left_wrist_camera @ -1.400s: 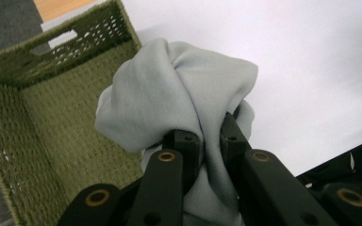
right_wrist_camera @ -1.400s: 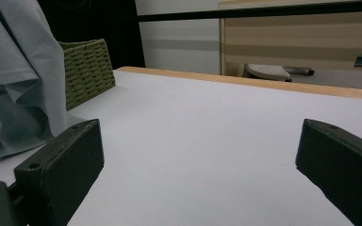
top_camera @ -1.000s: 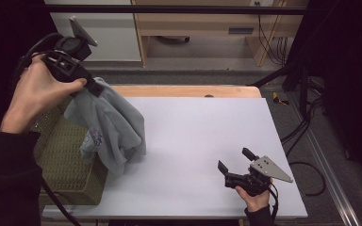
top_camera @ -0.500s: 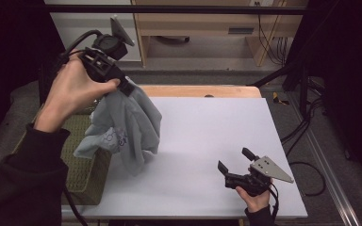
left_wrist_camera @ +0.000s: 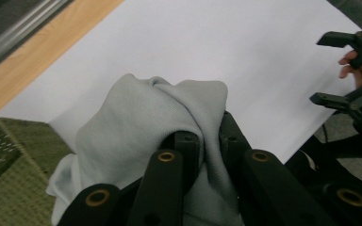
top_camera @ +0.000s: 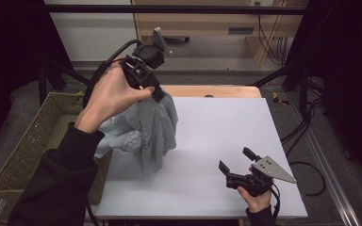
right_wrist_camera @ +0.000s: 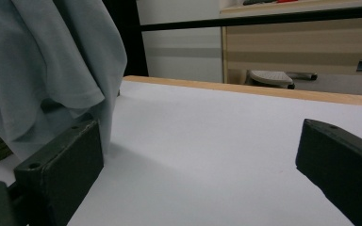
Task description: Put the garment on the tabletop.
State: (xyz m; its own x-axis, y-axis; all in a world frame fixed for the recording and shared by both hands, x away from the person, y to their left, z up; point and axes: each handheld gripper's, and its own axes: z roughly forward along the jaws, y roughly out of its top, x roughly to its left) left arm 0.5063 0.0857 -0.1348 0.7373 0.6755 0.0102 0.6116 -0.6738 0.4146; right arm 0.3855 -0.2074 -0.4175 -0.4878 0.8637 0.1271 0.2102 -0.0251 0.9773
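Left hand-held gripper point(top_camera: 161, 97) clamped on grey shirt point(top_camera: 153, 134), lifted out of basket point(top_camera: 37, 136), hanging over surface point(top_camera: 226, 127); laying out left. Right hand-held gripper point(top_camera: 235, 161) jaws apart, idle near right.

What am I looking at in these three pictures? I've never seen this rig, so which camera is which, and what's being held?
A person holds a two-jaw tool in each hand. The high view looks down on the white table. The other two cameras ride on the tools, looking along their black jaws. The left gripper is shut on a grey garment, which hangs above the table's left part, beside a woven basket. The right gripper rests near the front edge, jaws open, holding nothing.
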